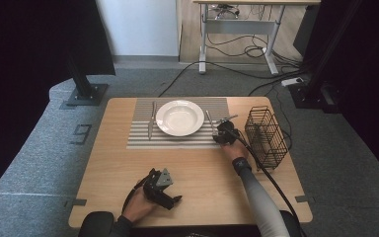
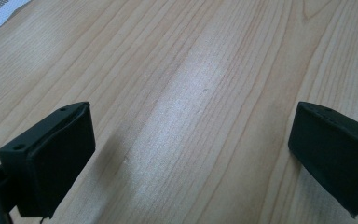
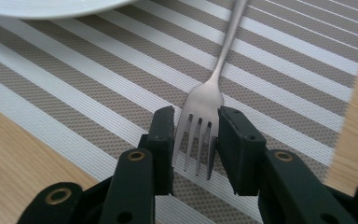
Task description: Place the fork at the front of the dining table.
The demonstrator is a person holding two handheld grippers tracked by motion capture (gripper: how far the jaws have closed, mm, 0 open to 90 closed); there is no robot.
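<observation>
One readable mark: a dark figure "9" on the grey floor, just left of the table, near its far left corner. It looks laid out in strips of tape. No brand, label or number legible on anything standing on the table.

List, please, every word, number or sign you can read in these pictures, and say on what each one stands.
"9": a dark taped figure on the grey carpet, left of the table; it could also read as another character.
No text shows on the plate, fork, wire basket or grippers.
</observation>
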